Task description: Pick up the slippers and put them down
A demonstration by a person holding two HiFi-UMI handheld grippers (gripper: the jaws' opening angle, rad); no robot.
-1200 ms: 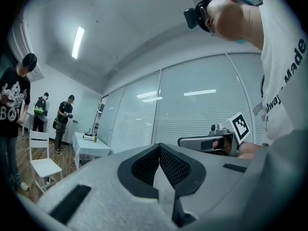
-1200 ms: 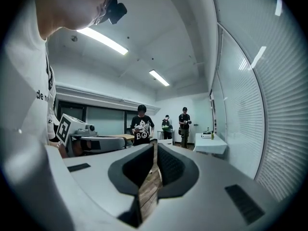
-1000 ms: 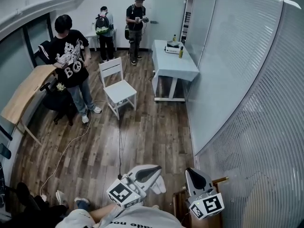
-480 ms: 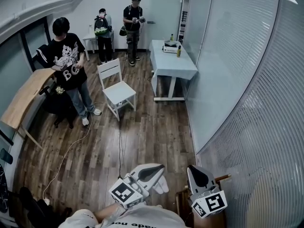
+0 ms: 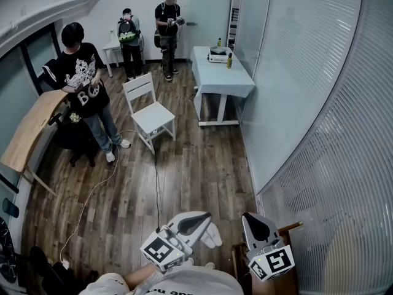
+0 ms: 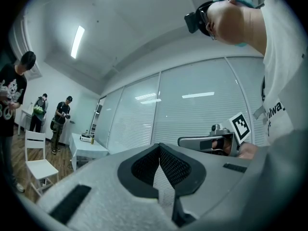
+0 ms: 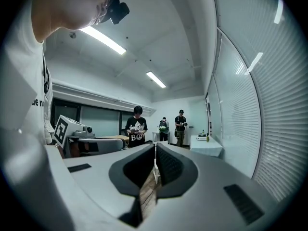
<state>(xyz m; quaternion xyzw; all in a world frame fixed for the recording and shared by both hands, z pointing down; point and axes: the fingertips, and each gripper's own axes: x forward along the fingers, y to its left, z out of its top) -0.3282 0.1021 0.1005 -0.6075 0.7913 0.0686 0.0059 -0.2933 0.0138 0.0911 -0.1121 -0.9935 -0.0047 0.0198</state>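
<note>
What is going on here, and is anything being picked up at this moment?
A person holds a gripper in each hand, both pointing level in front of the body. The left gripper and the right gripper each have their jaws together, with nothing between them. No slippers show in any view, so the pick-up is not under way. Further off on the wooden floor stand a white chair and a white table, and three other people stand nearby.

White letters "BO" stand on the chest of the black T-shirt (image 7: 136,131) worn by the nearest standing person. The white shirt (image 6: 281,105) of the person holding the grippers carries black print, readable only in part as "alwa".
</note>
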